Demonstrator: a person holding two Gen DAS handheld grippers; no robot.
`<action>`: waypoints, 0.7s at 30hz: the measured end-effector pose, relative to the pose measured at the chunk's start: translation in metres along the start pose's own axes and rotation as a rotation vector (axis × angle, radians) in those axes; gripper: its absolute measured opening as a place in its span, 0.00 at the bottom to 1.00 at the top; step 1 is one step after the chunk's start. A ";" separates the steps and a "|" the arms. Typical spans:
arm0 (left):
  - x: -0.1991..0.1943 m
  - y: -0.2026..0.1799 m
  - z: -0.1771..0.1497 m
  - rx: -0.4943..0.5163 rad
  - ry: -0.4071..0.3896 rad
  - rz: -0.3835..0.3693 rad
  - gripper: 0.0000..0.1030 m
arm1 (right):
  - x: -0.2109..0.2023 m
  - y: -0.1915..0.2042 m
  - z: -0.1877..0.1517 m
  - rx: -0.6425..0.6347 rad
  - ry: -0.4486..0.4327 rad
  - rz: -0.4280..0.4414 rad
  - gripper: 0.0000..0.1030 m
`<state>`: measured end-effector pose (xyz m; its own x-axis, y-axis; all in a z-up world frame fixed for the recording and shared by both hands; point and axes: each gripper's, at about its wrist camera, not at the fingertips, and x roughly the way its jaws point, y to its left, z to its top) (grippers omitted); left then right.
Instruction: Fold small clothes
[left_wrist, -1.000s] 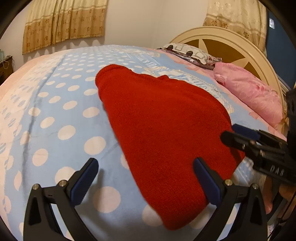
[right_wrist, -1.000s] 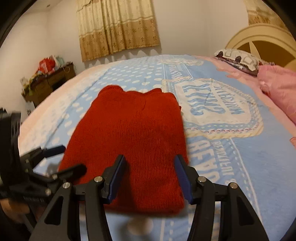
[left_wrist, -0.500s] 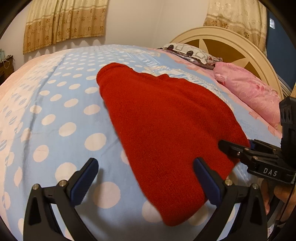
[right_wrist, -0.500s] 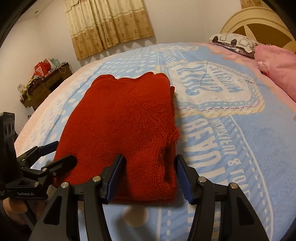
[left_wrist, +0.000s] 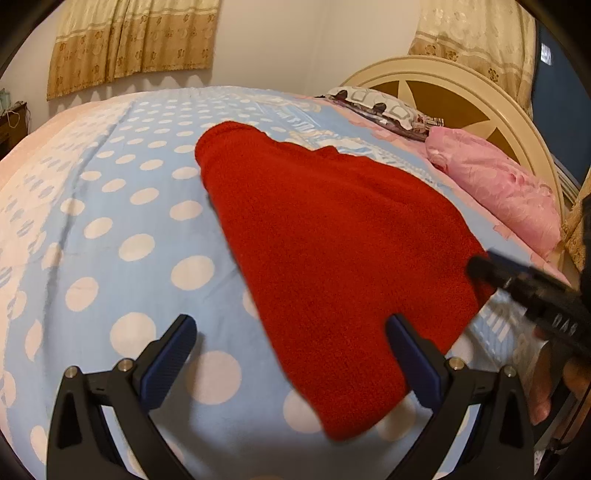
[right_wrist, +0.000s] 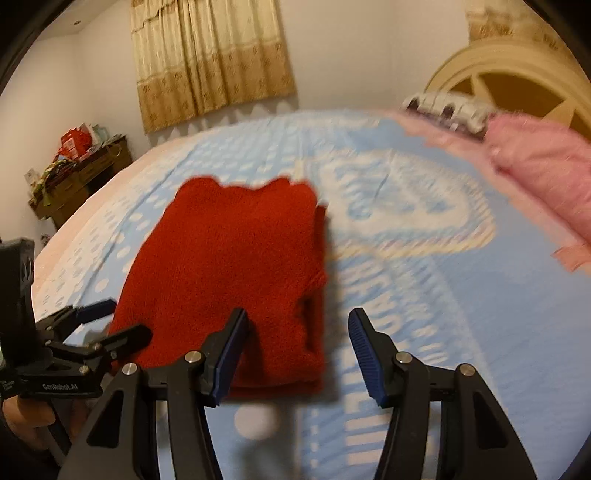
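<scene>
Lying folded on the blue polka-dot bedspread (left_wrist: 110, 206) is a red knit sweater (left_wrist: 332, 258), its near corner between the wide-open, empty fingers of the left gripper (left_wrist: 291, 354). The right gripper (right_wrist: 297, 354) stands half open over the sweater's near right edge, gripping nothing. Writing readable: "GenRobot.AI" on the left gripper's body in the right wrist view. Large lettering on the bedspread is too blurred to read.

Fuzzy knit red garment (left_wrist: 332, 258) on soft cloth bedspread (left_wrist: 122, 229).
</scene>
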<state>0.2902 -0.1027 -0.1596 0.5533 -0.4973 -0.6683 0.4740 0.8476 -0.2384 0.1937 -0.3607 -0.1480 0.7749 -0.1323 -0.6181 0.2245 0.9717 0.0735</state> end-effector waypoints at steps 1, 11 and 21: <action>0.000 0.001 0.000 -0.003 0.001 -0.003 1.00 | -0.006 0.001 0.005 -0.003 -0.027 -0.010 0.55; 0.000 0.000 0.000 -0.007 0.000 -0.005 1.00 | 0.037 0.059 0.071 -0.158 0.022 0.072 0.57; -0.001 -0.002 -0.001 0.005 0.003 -0.007 1.00 | 0.079 0.049 0.035 -0.172 0.153 0.073 0.56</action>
<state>0.2882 -0.1036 -0.1594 0.5479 -0.5027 -0.6687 0.4812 0.8432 -0.2396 0.2866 -0.3306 -0.1661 0.6842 -0.0419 -0.7281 0.0570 0.9984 -0.0038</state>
